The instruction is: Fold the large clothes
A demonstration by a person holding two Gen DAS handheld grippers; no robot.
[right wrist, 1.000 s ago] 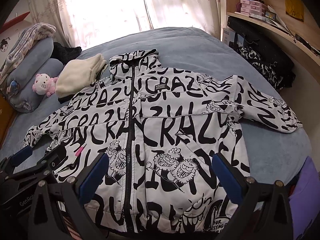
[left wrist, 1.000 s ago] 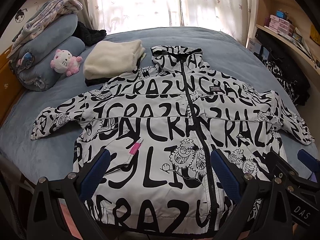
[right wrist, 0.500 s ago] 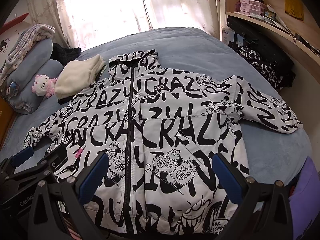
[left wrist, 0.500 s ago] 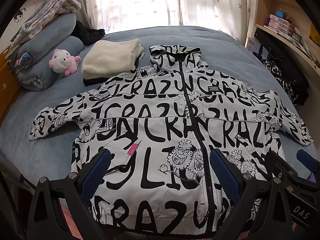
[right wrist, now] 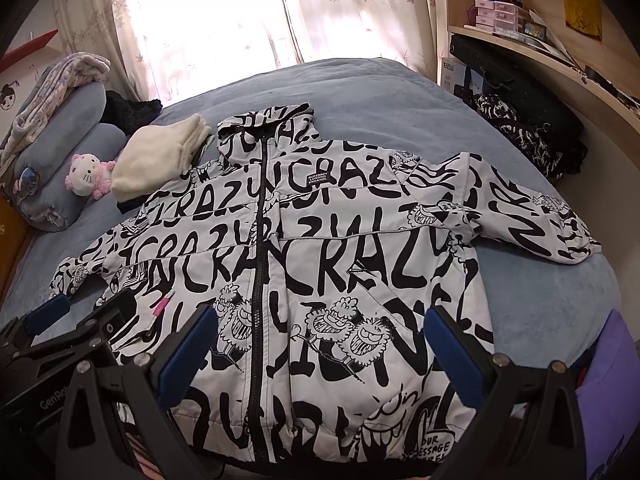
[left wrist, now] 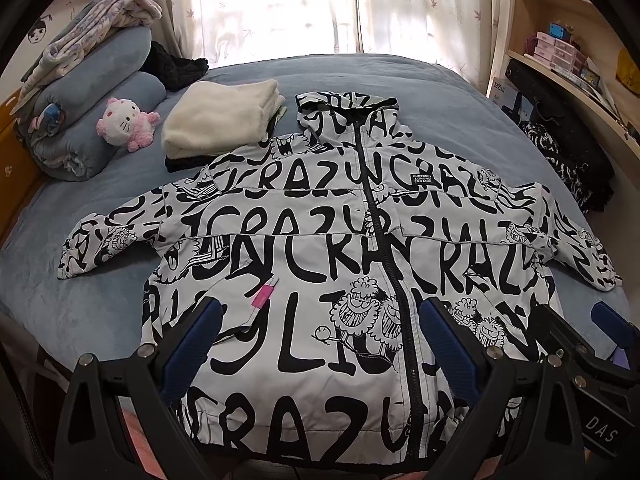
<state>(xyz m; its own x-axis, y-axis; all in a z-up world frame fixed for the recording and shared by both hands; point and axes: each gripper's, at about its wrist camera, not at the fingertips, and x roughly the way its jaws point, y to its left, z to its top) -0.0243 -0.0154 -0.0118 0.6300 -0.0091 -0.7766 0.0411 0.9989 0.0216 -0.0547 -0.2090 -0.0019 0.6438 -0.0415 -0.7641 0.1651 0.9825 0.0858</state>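
Shelves (right wrist: pixel 532 46) on the right wall hold small pastel boxes (right wrist: pixel 496 14) stacked in rows, with papers and a yellow sheet further along — their labels are too small to read. Below them a dark heap of clothing (right wrist: pixel 528 136) with a black-and-white print slumps against the wall, its shape hard to make out.

On the blue bed (left wrist: pixel 440 92) the jacket (left wrist: pixel 340 248) lies front up, zipped, spread flat with both sleeves out to the sides and the hood toward the window. It is white with heavy black lettering and cartoon faces, and a pink tag (left wrist: pixel 264 294) shows on its lower front. Its hem runs under the gripper frames and is cut off at the bottom edge of both views.

The left gripper (left wrist: pixel 320 344) hangs over the lower front of the jacket with its blue pads wide apart and nothing between them. The right gripper (right wrist: pixel 320 344) does the same over the other half of the lower front — jaws spread wide, holding nothing. Whether either one touches the cloth cannot be told.

Beside the hood sits a folded cream garment (left wrist: pixel 224 120) on top of something dark, only its edge showing. A pink and white plush cat (left wrist: pixel 124 124) leans on rolled blue bedding (left wrist: pixel 100 120), with a patterned blanket (left wrist: pixel 92 48) piled above. A purple object (right wrist: pixel 608 392) is cut off at the lower right.
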